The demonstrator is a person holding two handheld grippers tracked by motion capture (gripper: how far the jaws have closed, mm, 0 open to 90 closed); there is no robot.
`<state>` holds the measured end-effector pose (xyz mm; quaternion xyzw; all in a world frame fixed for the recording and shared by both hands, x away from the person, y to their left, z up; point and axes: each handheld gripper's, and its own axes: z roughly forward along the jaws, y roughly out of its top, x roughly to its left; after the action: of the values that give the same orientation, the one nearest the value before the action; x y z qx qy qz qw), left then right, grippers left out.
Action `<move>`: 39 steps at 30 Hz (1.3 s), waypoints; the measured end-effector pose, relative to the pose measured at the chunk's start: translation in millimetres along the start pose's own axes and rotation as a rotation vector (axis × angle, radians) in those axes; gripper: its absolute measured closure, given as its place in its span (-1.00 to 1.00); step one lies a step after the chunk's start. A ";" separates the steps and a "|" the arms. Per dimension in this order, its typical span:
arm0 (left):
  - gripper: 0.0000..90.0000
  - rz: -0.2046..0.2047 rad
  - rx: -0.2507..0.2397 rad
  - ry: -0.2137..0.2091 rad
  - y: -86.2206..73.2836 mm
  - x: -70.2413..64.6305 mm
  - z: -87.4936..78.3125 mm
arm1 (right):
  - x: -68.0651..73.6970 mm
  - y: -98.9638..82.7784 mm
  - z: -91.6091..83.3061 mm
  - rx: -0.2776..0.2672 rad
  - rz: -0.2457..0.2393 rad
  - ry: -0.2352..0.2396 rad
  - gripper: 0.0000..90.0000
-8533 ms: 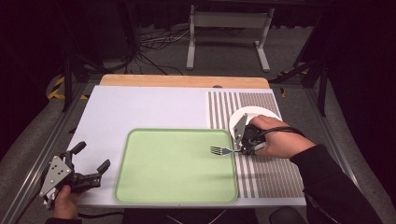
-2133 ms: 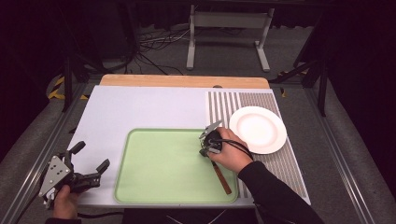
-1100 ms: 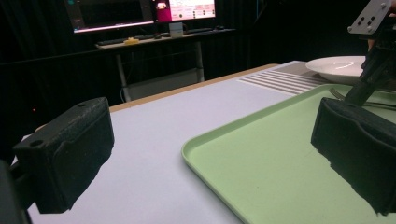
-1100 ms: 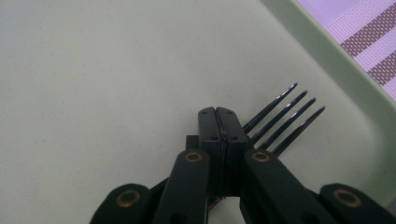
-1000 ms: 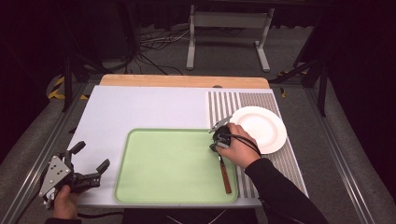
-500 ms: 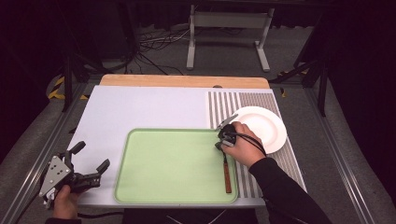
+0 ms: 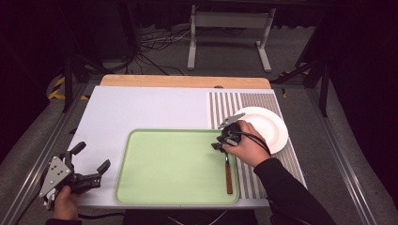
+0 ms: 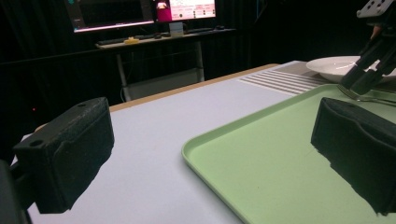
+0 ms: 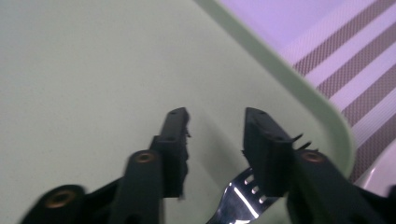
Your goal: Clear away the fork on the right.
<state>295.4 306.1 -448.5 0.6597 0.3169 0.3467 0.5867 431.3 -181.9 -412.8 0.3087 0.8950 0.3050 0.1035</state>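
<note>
A fork with a wooden handle (image 7: 228, 176) lies along the right side of the green tray (image 7: 173, 164), tines pointing away from the person. My right gripper (image 7: 218, 143) hovers low over the fork's head. In the right gripper view its jaws stand apart, open (image 9: 215, 116), with the shiny tines (image 9: 240, 193) on the tray (image 9: 70, 70) below them. A white plate (image 7: 267, 129) sits on the striped mat just right of that hand. My left gripper (image 7: 92, 155) rests open at the table's front left corner; its pads (image 8: 70, 154) frame the tray (image 8: 261, 154).
A striped placemat (image 7: 225, 105) covers the table's right part, under the plate and beside the tray. The left gripper view catches the right gripper (image 8: 369, 70), the fork's tines (image 8: 359, 95) and the plate (image 8: 331, 65) far off. A wooden strip (image 7: 185, 81) edges the table's back.
The right gripper carried the fork from the plate's side onto the tray, swung its handle parallel to the tray's right edge, and shifted slightly toward the plate. The left gripper stayed still.
</note>
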 end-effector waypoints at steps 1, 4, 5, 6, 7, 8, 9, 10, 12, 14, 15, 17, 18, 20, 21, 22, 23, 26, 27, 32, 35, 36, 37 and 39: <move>-1.00 0.000 0.000 0.000 0.0 -0.1 0.0 | 1.1 1.9 -3.8 -0.023 -0.009 -0.001 -0.02; -1.00 0.001 0.001 0.001 0.1 -0.4 0.0 | 3.1 5.8 -13.0 -0.084 -0.023 0.020 -0.34; -1.00 0.000 0.001 0.001 0.0 -0.4 0.0 | 3.6 6.6 -15.4 -0.092 -0.032 0.024 -0.39; -1.00 0.000 0.001 0.002 0.1 -0.4 0.0 | 4.4 7.2 -18.6 -0.107 -0.038 0.033 -0.43; -1.00 0.000 0.001 0.002 0.2 -0.2 0.2 | 4.7 7.4 -21.7 -0.123 -0.042 0.047 -0.42; -1.00 -0.002 0.001 0.003 0.1 -0.5 0.4 | 5.5 7.4 -25.0 -0.136 -0.041 0.055 -0.41; -1.00 -0.001 0.003 -0.001 -0.1 -0.5 0.7 | 6.3 7.2 -28.5 -0.147 -0.048 0.058 -0.43; -1.00 -0.001 0.004 -0.001 -0.1 -0.4 0.8 | 7.5 6.4 -32.6 -0.168 -0.075 0.051 -0.50; -1.00 -0.002 0.003 0.001 0.0 -0.4 0.8 | 8.4 4.9 -38.1 -0.203 -0.120 0.039 -0.58; -1.00 0.000 0.002 0.002 -0.1 -0.7 0.8 | 9.1 3.8 -41.0 -0.223 -0.135 0.038 -0.60; -1.00 0.001 0.003 0.000 0.0 -0.8 0.6 | 10.1 2.0 -44.7 -0.248 -0.138 0.047 -0.63; -1.00 -0.003 0.003 0.002 0.1 -0.9 0.3 | 11.3 -1.5 -51.1 -0.278 -0.145 0.053 -0.65; -1.00 -0.004 0.004 0.003 0.0 -0.8 0.3 | 12.1 -5.7 -57.7 -0.312 -0.157 0.055 -0.68; -1.00 -0.001 0.003 0.002 -0.1 -0.9 0.5 | 12.8 -10.7 -64.9 -0.345 -0.159 0.060 -0.69; -1.00 -0.001 0.003 0.002 -0.1 -0.9 0.5 | 12.8 -10.7 -64.9 -0.345 -0.159 0.060 -0.69; -1.00 0.000 0.003 0.003 0.0 -0.9 0.5 | 12.9 -13.7 -68.4 -0.365 -0.163 0.059 -0.71; -1.00 0.000 0.003 0.003 -0.1 -1.0 0.7 | 12.5 -18.0 -72.6 -0.388 -0.164 0.058 -0.71; -1.00 -0.001 0.003 0.003 -0.1 -1.2 0.9 | 11.3 -31.2 -83.0 -0.450 -0.163 0.055 -0.73; -1.00 0.000 0.003 0.003 0.0 -1.3 0.8 | 11.2 -35.7 -85.6 -0.471 -0.168 0.057 -0.73; -1.00 0.003 0.002 0.002 0.1 -1.7 0.6 | 9.9 -62.3 -97.7 -0.566 -0.162 0.043 -0.75; -1.00 0.003 0.002 0.002 0.1 -2.0 0.9 | 7.4 -74.2 -102.0 -0.595 -0.145 0.028 -0.75; -1.00 0.002 0.003 0.002 0.1 -2.1 1.0 | 5.7 -79.4 -104.1 -0.613 -0.133 0.021 -0.76; -1.00 0.002 0.004 0.000 0.0 -2.2 1.1 | 4.1 -83.2 -105.5 -0.629 -0.123 0.018 -0.75; -1.00 0.002 0.004 0.001 0.1 -2.4 1.2 | 0.2 -92.9 -109.0 -0.680 -0.095 0.009 -0.75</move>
<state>295.0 303.5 -448.7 0.6610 0.3172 0.3469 0.5850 345.0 -292.2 -383.1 0.2134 0.7560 0.5819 0.2105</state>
